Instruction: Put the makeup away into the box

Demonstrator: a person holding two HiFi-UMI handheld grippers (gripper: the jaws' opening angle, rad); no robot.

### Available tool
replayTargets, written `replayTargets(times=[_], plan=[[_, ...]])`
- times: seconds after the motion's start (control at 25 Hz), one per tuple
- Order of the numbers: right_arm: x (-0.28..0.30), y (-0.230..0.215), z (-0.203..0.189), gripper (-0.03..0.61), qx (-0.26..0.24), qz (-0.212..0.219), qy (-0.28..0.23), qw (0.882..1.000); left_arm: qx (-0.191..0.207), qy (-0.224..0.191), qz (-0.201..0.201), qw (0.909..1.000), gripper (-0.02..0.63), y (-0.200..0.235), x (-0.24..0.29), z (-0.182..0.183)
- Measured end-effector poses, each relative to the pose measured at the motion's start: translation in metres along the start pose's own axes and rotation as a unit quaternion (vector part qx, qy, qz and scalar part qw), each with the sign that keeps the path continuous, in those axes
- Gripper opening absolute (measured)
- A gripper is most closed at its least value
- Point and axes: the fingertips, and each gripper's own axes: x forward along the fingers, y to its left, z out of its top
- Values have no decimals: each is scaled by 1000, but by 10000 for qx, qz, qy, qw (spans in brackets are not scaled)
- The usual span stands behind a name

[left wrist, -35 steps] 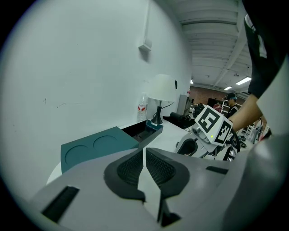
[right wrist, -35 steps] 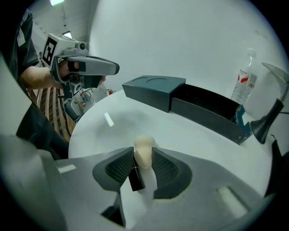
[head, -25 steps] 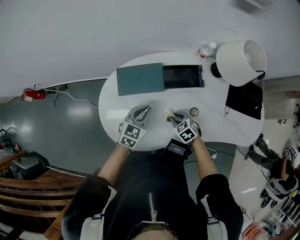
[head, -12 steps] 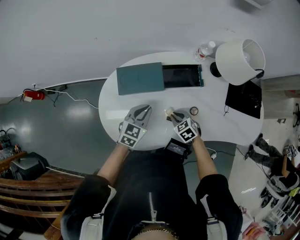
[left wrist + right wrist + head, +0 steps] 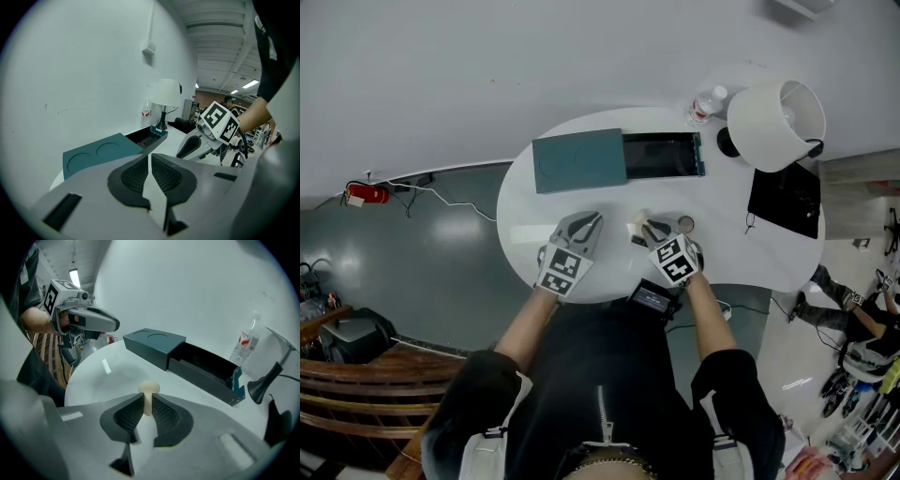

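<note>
A teal box lies at the table's far side, its black drawer pulled out to the right. My right gripper is shut on the stem of a cream mushroom-shaped makeup applicator, held just above the white table; the head view shows the applicator at the jaw tips. A small round makeup pot sits right of that gripper. My left gripper hovers beside it with its jaws shut and nothing between them. From the right gripper view the open drawer lies ahead.
A water bottle and a white lamp stand at the table's far right, behind the drawer. A black object with a cable lies at the right edge. The table's near edge is close under both hands.
My right gripper has risen slightly with the applicator between its jaws. The left gripper has stayed where it was.
</note>
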Motion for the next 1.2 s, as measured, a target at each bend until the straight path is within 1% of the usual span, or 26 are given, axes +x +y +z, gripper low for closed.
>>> replayTargets(times=[0.32,0.56,0.72,1.0,1.2], plan=[[-9,-21,22,55,-113,-146,-212,9996,-6,-6,25,10000,14,2,3,2],[-7,-30,27,55,52,-145,-302,9994,-39,-4,67,10000,14,6,2,2],[-11,-40,43,55,205,-225,-453,9985,-48,30,101,9999,14,8,1,0],[-10,-73,74,55,255,-377,-748,9962,-104,62,144,9998,14,11,1,-2],[-6,-93,93,55,266,-485,-774,9955,-153,97,189,9997,14,16,-1,-5]])
